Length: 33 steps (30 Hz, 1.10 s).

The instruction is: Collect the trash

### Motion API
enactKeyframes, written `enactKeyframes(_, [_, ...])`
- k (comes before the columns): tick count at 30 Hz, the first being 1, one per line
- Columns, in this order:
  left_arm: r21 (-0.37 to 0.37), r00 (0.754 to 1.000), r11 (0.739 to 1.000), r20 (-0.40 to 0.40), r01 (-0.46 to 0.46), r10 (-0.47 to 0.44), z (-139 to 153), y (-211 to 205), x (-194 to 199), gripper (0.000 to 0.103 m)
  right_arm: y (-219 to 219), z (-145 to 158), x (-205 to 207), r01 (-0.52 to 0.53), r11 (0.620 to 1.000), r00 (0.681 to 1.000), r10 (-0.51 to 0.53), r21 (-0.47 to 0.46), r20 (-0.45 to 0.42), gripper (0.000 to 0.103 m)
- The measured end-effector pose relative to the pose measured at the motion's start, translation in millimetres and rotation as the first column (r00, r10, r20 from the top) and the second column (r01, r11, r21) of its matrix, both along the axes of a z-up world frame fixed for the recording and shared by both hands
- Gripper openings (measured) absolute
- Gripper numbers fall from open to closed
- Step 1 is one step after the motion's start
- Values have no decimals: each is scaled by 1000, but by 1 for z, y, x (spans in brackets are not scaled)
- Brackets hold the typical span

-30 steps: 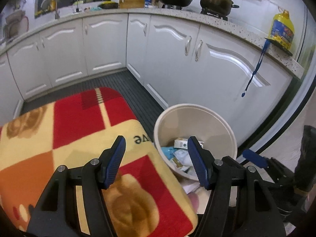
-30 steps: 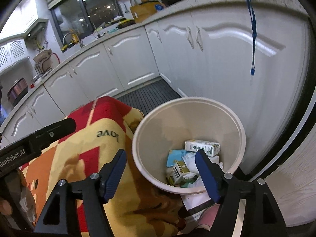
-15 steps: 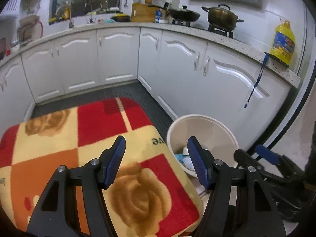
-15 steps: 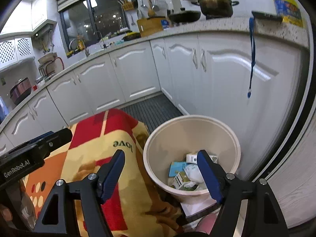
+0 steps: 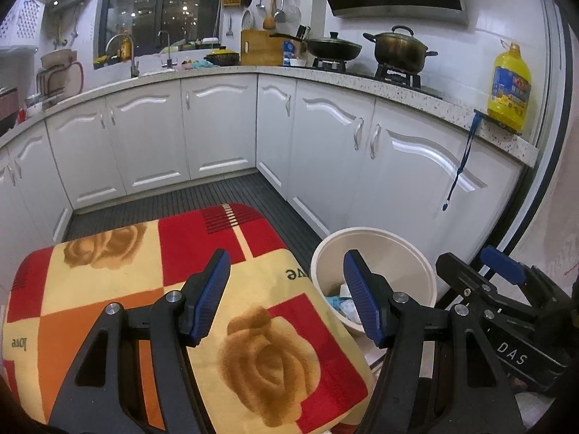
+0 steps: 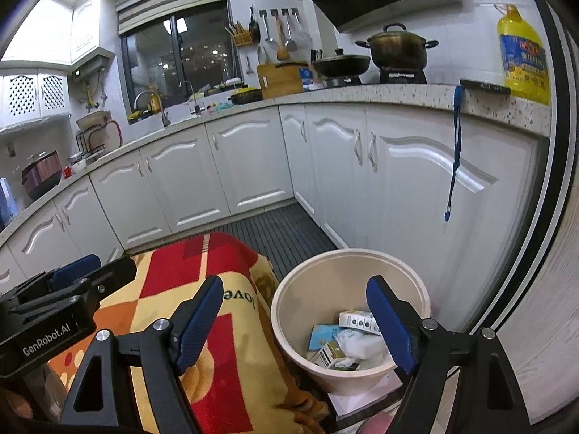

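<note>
— Jaws?
— I see the left gripper (image 5: 286,298) spread, empty. The right gripper (image 6: 295,320) has just been opening, nothing between.
— Trash?
— Trash (image 6: 347,343) lies in the bin (image 6: 289,311), below the right jaws.

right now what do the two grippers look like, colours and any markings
Both are black plastic frames with triangular cut-outs, silver pivot bolts and blue ribbed pads on the fingers. The left gripper carries white "GenRobot.AI" lettering on its body, seen from the right wrist view. The right gripper shows white letters "DAS" on its side.
</note>
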<state>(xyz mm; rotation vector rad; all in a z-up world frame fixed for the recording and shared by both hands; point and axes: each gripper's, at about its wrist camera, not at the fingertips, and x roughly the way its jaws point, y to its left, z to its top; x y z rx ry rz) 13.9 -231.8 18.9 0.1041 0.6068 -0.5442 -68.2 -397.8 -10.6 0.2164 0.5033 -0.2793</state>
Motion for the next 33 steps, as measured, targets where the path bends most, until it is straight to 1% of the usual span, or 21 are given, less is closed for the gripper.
enactKeyframes(7, [-25, 1000, 1000, 10, -19, 20, 8, 9, -1, 64, 9, 10, -2, -1, 999, 1000, 2, -38, 24, 80])
enactKeyframes(12, [-41, 999, 999, 23, -27, 28, 14, 17, -1, 64, 12, 14, -1, -5, 999, 999, 7, -48, 35, 80])
enactKeyframes(16, [-43, 999, 999, 41, -33, 35, 16, 21, -2, 64, 16, 16, 1, -9, 999, 999, 11, -51, 42, 80])
enactKeyframes(33, [-45, 997, 998, 60, -38, 41, 16, 26, 0, 64, 23, 16, 9, -27, 998, 999, 29, -63, 36, 81])
